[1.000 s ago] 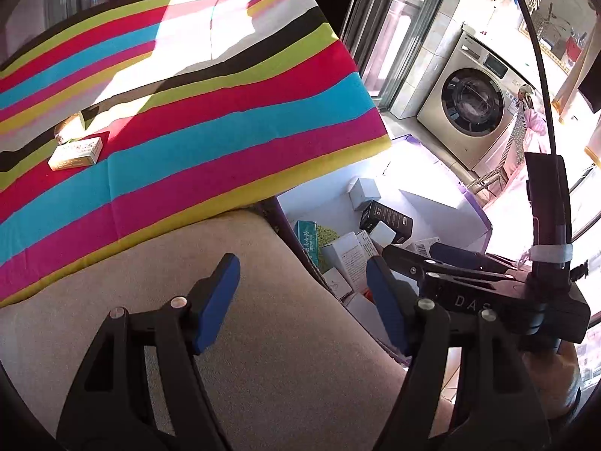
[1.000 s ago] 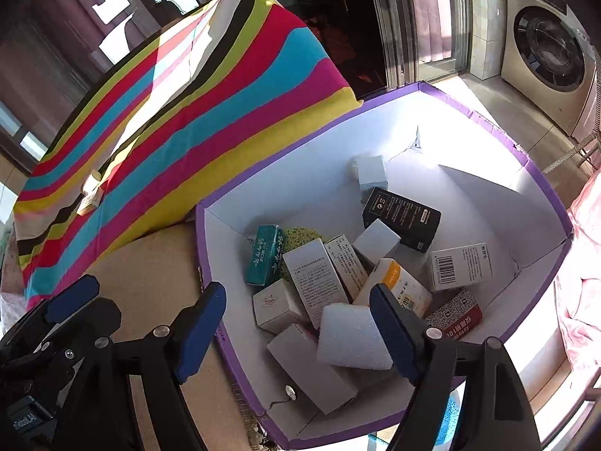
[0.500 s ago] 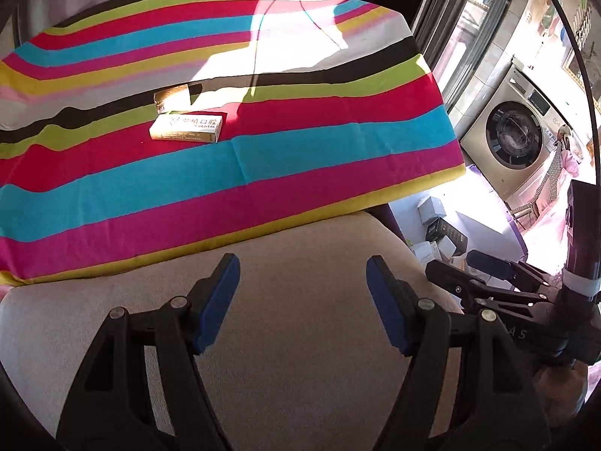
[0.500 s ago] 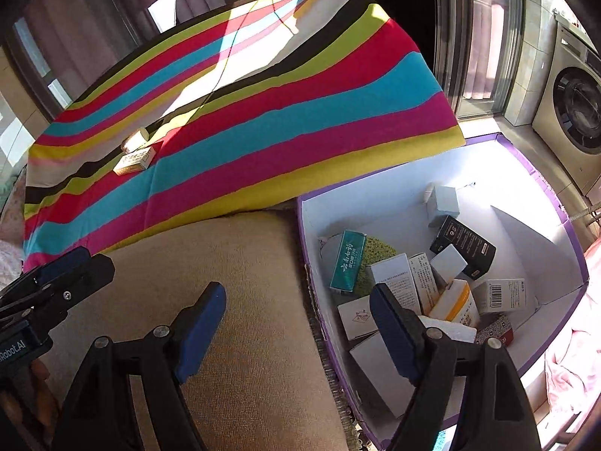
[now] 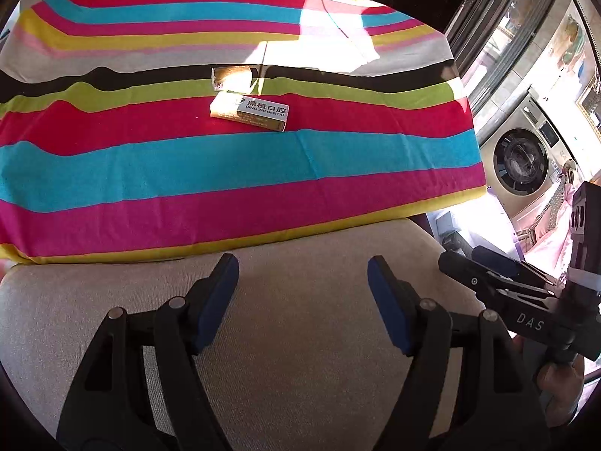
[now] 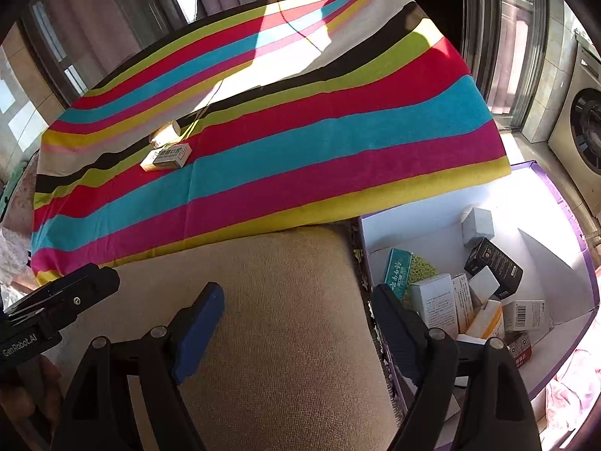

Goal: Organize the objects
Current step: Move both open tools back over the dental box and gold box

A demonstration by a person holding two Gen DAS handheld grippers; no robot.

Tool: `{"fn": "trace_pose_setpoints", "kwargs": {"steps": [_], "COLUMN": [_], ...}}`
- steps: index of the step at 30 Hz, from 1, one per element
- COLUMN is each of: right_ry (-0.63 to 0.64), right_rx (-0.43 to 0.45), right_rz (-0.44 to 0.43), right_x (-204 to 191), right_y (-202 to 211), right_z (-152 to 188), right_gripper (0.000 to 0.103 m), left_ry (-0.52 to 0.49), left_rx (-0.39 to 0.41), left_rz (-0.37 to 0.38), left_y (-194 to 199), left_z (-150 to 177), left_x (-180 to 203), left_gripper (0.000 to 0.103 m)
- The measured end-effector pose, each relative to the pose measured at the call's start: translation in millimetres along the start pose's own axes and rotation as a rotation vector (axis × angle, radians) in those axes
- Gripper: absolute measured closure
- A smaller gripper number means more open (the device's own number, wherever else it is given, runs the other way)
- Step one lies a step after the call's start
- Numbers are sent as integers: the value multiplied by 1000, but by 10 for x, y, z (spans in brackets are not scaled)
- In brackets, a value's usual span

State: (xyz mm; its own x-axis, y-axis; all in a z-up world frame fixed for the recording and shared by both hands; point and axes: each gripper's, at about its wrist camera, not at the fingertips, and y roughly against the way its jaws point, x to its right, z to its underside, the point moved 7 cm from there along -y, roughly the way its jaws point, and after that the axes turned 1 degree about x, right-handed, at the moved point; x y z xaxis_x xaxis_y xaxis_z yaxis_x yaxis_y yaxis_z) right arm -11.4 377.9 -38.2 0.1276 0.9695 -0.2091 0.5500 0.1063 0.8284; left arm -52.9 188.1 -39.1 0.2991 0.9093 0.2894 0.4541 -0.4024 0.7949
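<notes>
A flat white-and-gold dental box (image 5: 249,112) (image 6: 167,157) lies on the striped cloth (image 5: 225,173) (image 6: 300,143), with a small gold box (image 5: 233,78) (image 6: 165,134) just behind it. My left gripper (image 5: 302,268) hangs open and empty over a beige cushion (image 5: 300,357), well short of both boxes. My right gripper (image 6: 296,293) is also empty, its jaws opening, over the same cushion (image 6: 281,319) beside a white bin with a purple rim (image 6: 413,218). Several small packets lie in the bin, among them a black carton (image 6: 494,263) and a teal one (image 6: 398,268).
A washing machine (image 5: 522,165) (image 6: 586,124) stands at the far right by the window frames. Pink fabric (image 6: 571,387) lies on the floor next to the bin. Each gripper shows at the edge of the other's view, the right one (image 5: 499,274) and the left one (image 6: 64,293).
Both views have swung left, away from the bin and onto the striped cloth. The two boxes now sit near the middle of the left wrist view. Both grippers stayed empty.
</notes>
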Motion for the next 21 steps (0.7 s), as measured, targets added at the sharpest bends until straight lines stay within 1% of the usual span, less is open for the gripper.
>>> {"fn": "trace_pose_setpoints", "kwargs": {"steps": [3,8,9,16,21], "right_ry": [33,91,98,104,103], "right_rx": [4,6,3,-10,-17], "right_rz": [-1,5,7,22,31], "right_x": [-170,-433,-471,-560,-587], "right_y": [-36,-125,-149,-289,-390], "right_z": [-63,-146,-157,-243,-308], "right_gripper": [21,21,21,21,21], "left_ry": [-10,-33,-36,-15,-19], "left_rx": [-2,-2,-2,-2,-17], "left_rz": [-10,-23,-26,-40,-41], "left_y": [-28,-90,-100,-246,-385], "left_z": [-57,-189,-221,-441,-568], "left_x": [-82,-189,-218,-410,-483], "left_gripper": [25,16,15,9,7]}}
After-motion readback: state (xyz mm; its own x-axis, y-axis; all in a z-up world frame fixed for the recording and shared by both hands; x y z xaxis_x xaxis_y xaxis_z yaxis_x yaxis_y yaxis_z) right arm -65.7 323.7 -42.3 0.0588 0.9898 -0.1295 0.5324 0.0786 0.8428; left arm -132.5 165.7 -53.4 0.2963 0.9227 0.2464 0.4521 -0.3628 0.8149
